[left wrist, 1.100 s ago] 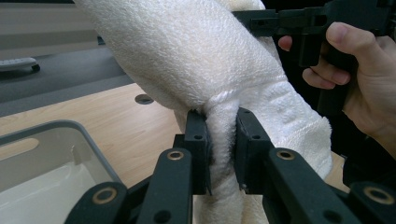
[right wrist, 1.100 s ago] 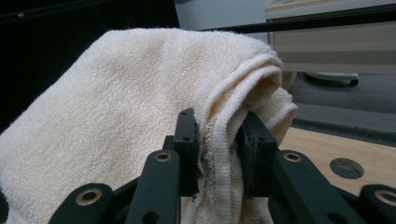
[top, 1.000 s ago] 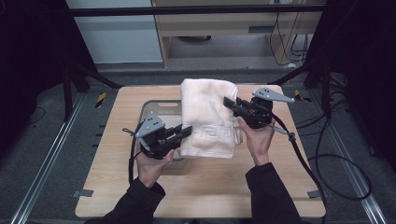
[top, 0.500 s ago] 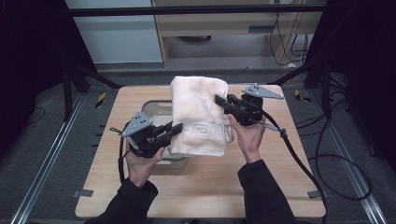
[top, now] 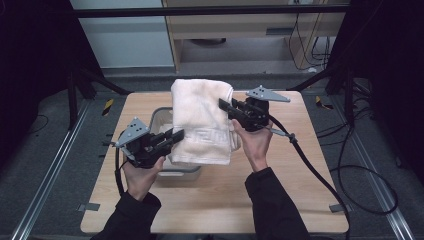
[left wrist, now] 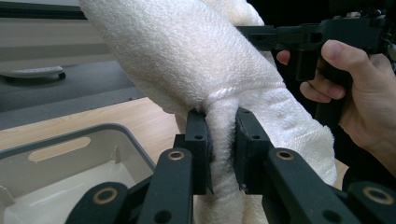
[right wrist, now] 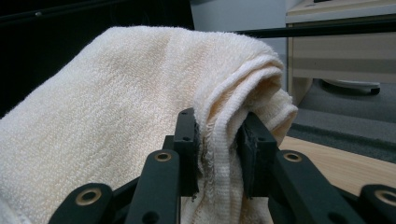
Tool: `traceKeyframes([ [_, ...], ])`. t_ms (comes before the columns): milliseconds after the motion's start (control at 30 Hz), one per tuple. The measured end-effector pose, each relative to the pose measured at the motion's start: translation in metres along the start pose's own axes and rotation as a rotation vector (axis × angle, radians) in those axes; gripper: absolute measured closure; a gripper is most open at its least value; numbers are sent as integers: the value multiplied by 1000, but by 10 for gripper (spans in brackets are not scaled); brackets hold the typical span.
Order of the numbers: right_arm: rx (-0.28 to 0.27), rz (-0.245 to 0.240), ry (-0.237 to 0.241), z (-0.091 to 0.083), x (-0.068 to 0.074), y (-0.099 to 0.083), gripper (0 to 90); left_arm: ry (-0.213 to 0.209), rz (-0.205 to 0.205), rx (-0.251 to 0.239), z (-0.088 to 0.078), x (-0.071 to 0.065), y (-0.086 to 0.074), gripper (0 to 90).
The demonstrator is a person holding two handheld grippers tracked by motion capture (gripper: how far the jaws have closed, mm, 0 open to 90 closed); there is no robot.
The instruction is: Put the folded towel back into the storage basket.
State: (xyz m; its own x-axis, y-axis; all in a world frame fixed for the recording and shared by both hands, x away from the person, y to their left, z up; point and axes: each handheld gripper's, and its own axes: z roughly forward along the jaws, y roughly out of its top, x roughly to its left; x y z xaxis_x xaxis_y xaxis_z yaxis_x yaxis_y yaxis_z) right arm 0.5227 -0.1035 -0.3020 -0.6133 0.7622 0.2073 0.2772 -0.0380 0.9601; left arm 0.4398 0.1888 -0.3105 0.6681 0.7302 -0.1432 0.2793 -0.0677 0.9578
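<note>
A folded cream towel (top: 202,120) hangs in the air between both grippers, above the table. My left gripper (top: 175,136) is shut on the towel's near left edge; in the left gripper view the towel (left wrist: 224,93) bunches between the jaws of that gripper (left wrist: 222,144). My right gripper (top: 225,106) is shut on the towel's right edge, higher and farther back. The right gripper view shows thick folds of the towel (right wrist: 140,102) pinched at the gripper (right wrist: 218,149). A grey plastic bin (top: 161,120) sits under the towel, mostly hidden; its rim (left wrist: 70,135) and pale inside appear in the left gripper view.
The wooden table (top: 300,170) has bare surface to the right and front of the bin. A black cable (top: 310,165) trails from the right gripper across the table's right side. A wooden cabinet (top: 240,30) stands beyond the table.
Both grippers have carried the towel to the left and slightly toward the far side, so it now hangs over the bin. Both grips have stayed shut.
</note>
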Motion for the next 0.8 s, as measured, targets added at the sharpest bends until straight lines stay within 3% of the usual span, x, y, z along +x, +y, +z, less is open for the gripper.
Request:
traceKeyframes([
  [800, 27, -3, 37, 37, 18, -1, 715, 46, -31, -11, -20, 25, -6, 769],
])
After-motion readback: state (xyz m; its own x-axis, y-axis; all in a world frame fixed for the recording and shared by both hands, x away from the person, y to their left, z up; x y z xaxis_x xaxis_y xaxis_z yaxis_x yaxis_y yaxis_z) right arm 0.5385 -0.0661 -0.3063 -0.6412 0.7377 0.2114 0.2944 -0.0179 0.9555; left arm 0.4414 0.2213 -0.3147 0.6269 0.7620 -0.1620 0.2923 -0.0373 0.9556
